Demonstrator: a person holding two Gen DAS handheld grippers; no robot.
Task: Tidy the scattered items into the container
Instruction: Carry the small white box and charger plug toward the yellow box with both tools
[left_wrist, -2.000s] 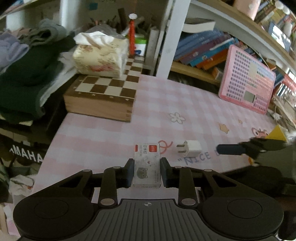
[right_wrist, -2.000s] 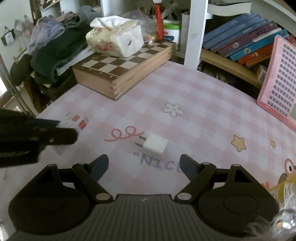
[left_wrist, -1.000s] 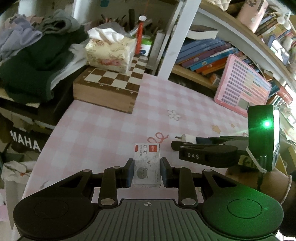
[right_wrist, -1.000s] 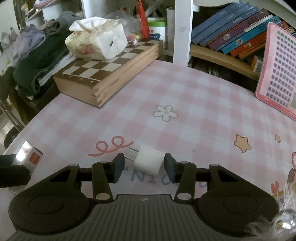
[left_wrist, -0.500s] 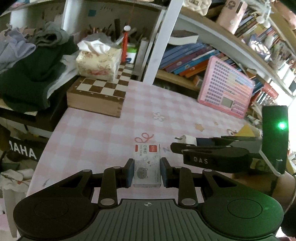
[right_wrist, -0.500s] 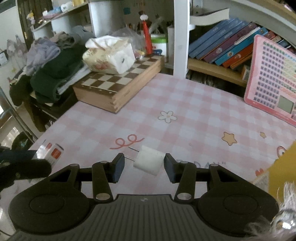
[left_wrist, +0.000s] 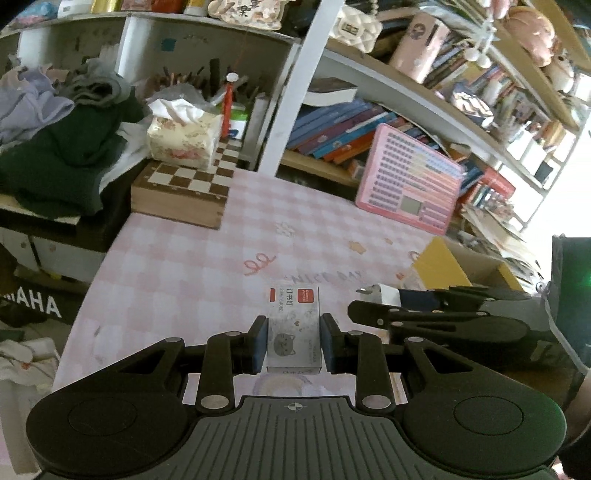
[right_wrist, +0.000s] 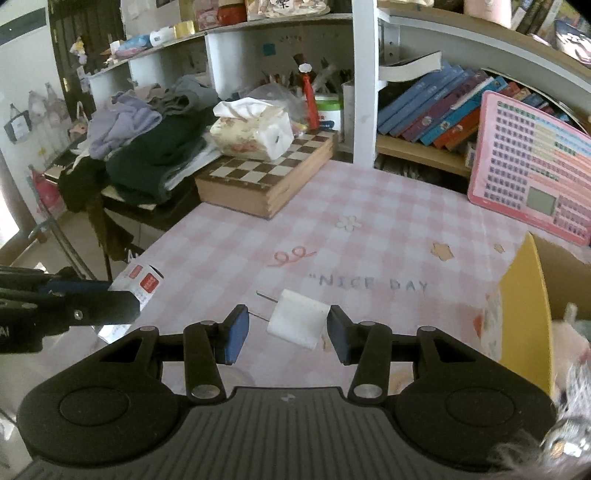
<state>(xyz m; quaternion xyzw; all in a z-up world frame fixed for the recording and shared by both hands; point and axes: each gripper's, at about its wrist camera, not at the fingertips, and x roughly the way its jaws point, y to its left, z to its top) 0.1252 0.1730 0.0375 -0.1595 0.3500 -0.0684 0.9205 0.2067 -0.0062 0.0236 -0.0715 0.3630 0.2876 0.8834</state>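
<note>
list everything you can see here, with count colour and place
staple box: 1, grey-white with red label, between left gripper's pads
plug adapter: 1, white, between right gripper's pads
cardboard box: 1, yellow-brown, table's right edge
chessboard box: 1, brown-cream, far left of table
tissue pack: 1, floral cream, on chessboard box
toy tablet: 1, pink, leaning against shelf
clothes pile: 1, green-lilac, left of table
tablecloth: 1, pink check
left hand-held gripper: 1, black
right hand-held gripper: 1, black

Both cameras ride on the grippers, looking forward and down along the fingers, close above the checked tablecloth (left_wrist: 177, 266); both share the chessboard box (right_wrist: 266, 177), bookshelf (right_wrist: 436, 107) and pink keypad toy (left_wrist: 410, 181); each glimpses the other gripper.
</note>
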